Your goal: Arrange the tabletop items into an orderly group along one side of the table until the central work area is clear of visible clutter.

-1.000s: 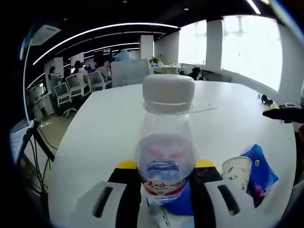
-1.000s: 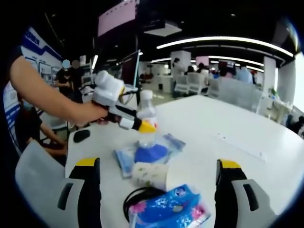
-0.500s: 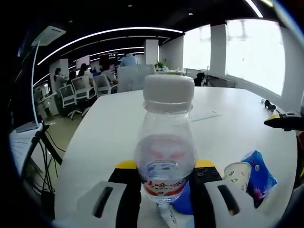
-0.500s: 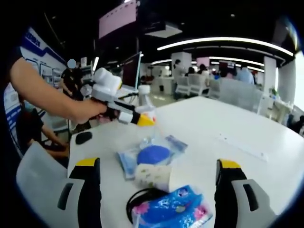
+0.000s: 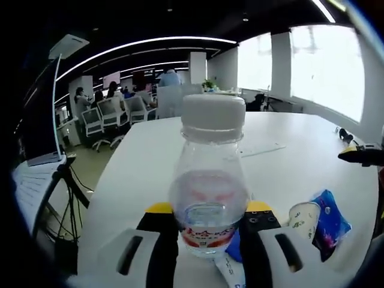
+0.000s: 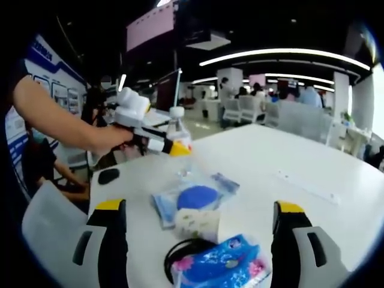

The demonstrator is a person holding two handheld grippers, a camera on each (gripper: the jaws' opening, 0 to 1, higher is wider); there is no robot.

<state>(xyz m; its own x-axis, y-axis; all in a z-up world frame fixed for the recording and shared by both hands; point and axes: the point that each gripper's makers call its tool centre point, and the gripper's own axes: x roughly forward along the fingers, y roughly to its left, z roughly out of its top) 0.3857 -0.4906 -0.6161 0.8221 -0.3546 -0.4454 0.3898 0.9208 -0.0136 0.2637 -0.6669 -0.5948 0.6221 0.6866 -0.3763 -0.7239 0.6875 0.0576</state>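
My left gripper [image 5: 208, 210] is shut on a clear water bottle [image 5: 208, 180] with a white cap and a red label. In the right gripper view the left gripper [image 6: 153, 143] holds that bottle [image 6: 178, 129] above the white table [image 6: 288, 156], near its far left edge. My right gripper [image 6: 199, 210] stands open over the near pile. That pile holds a clear bag with a blue item [image 6: 195, 197], a paper cup [image 6: 197, 222] on its side, a blue tissue pack [image 6: 222, 267] and a black cable [image 6: 176, 255].
A black mouse [image 6: 108, 176] lies by the table's left edge. The cup [image 5: 300, 216] and tissue pack [image 5: 328, 221] sit right of the bottle in the left gripper view. Office chairs [image 5: 99, 114] and people stand beyond the table. A person's arm [image 6: 54, 117] reaches in from the left.
The left gripper has lifted the bottle off the spot by the clear bag and carried it up and away toward the table's far left edge. The right gripper has barely moved.
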